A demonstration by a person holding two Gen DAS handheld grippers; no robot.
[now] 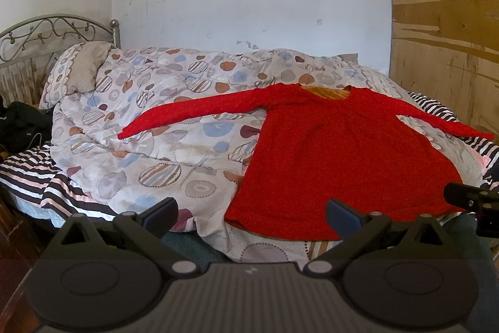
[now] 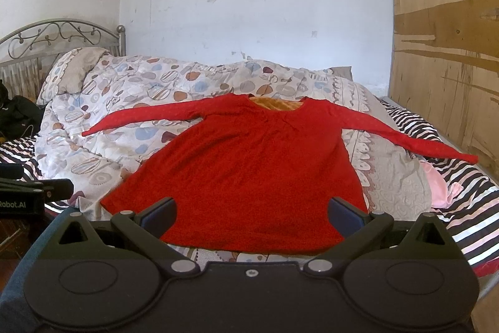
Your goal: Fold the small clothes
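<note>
While both sets of jaws are held wide apart and empty, the left gripper (image 1: 251, 216) and right gripper (image 2: 252, 216) are kept short of the hem. Just beyond the right jaws, the red top (image 2: 249, 170) is spread flat on the patterned quilt (image 2: 131, 120). Soft, light, limp fabric is expected; beyond, each sleeve (image 2: 140, 116) could be pinched near the cuff.

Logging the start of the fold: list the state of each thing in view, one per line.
Red top: spread flat on the quilt, both sleeves stretched out, unfolded.
Left claw: open, empty, short of the hem.
Right claw: open, empty, at the hem.
Quilt: rumpled, covering the bed.
Pillow: propped against the headboard.
</note>
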